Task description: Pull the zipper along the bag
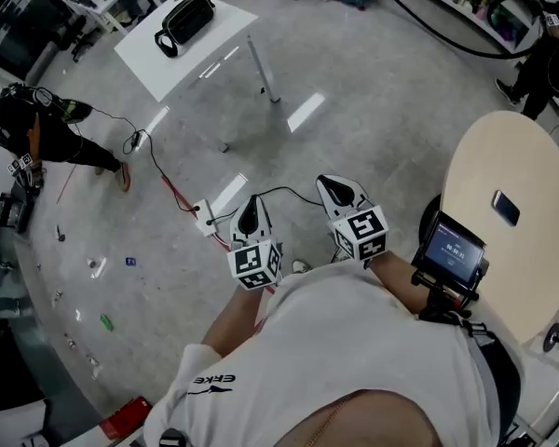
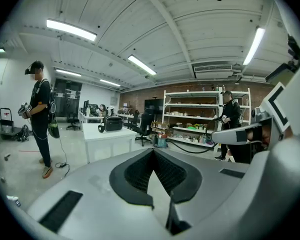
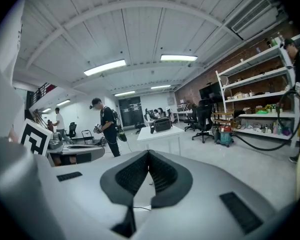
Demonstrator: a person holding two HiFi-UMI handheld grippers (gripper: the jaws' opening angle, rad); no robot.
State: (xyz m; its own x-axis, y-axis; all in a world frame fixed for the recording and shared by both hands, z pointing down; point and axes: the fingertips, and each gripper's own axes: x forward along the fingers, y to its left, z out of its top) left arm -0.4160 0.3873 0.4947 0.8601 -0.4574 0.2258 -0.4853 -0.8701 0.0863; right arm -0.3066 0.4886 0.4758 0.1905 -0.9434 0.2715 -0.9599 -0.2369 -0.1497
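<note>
Both tools are held out in front of the chest with nothing in them. The left gripper (image 1: pixel 249 214) has its jaws pressed together, and so does the right gripper (image 1: pixel 335 192) beside it. The black bag (image 1: pixel 184 19) isn't anywhere near them: it sits on a white table (image 1: pixel 222 40) well across the floor, straight ahead in both gripper views. A phone (image 1: pixel 506 207) lies on the round wooden table (image 1: pixel 531 277) at the right.

the person wears a white short-sleeved t-shirt (image 1: pixel 354 343) with a small black logo (image 1: pixel 211 380) on the left sleeve; the left gripper (image 1: pixel 251 205) and right gripper (image 1: pixel 328 184) are pale grey shells with black ribbed pads (image 2: pixel 135 176), each carrying a white cube (image 1: pixel 254 262) printed with black square markers
</note>
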